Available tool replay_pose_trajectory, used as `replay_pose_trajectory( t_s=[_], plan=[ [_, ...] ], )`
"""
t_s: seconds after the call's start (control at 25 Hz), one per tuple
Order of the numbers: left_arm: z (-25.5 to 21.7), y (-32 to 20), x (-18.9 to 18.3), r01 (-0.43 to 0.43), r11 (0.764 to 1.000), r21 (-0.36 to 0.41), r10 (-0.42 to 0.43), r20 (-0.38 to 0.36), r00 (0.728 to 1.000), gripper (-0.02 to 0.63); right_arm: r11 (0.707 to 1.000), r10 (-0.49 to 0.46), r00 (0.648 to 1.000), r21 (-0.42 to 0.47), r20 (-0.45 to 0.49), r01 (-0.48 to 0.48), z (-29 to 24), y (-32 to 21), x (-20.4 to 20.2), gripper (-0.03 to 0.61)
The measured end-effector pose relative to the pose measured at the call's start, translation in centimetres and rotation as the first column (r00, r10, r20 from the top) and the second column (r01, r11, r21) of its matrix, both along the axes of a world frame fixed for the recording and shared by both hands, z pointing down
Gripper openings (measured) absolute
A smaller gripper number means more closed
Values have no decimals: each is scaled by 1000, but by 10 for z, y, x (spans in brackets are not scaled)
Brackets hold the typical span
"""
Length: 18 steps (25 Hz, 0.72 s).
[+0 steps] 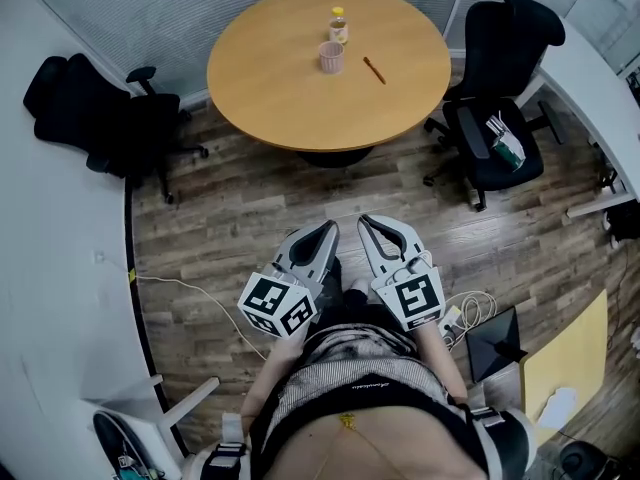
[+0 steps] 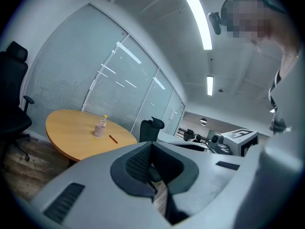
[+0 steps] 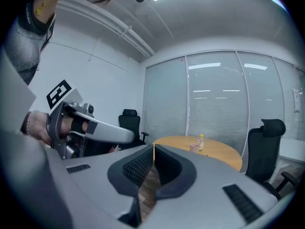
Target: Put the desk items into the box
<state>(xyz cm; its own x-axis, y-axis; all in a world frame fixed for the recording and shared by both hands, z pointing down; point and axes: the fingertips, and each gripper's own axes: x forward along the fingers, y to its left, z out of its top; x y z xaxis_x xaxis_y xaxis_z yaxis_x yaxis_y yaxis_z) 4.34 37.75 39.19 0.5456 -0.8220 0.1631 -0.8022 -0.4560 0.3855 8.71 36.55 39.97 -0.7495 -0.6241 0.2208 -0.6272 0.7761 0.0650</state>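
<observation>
While left gripper (image 1: 330,228), right gripper (image 1: 366,222) closed, cup (image 1: 331,57), maybe pen (image 1: 374,70), well beyond.

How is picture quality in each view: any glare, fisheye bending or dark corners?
Head view: even light, sharp, the round table bows only slightly. Left gripper view: strong fisheye, dark corners, the ceiling light strip blown out, a mosaic patch at top right. Right gripper view: same fisheye and vignette, the blinds curve.
</observation>
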Motion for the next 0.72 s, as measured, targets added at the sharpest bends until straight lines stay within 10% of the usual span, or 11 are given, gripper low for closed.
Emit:
replay_pose_trajectory(
  t_s=[0.72],
  plan=[
    [-3,-140,-54,-136,991,20,136,-25,990,2,992,125,992,13,-3,-125,-7,-131,-61,25]
  ],
)
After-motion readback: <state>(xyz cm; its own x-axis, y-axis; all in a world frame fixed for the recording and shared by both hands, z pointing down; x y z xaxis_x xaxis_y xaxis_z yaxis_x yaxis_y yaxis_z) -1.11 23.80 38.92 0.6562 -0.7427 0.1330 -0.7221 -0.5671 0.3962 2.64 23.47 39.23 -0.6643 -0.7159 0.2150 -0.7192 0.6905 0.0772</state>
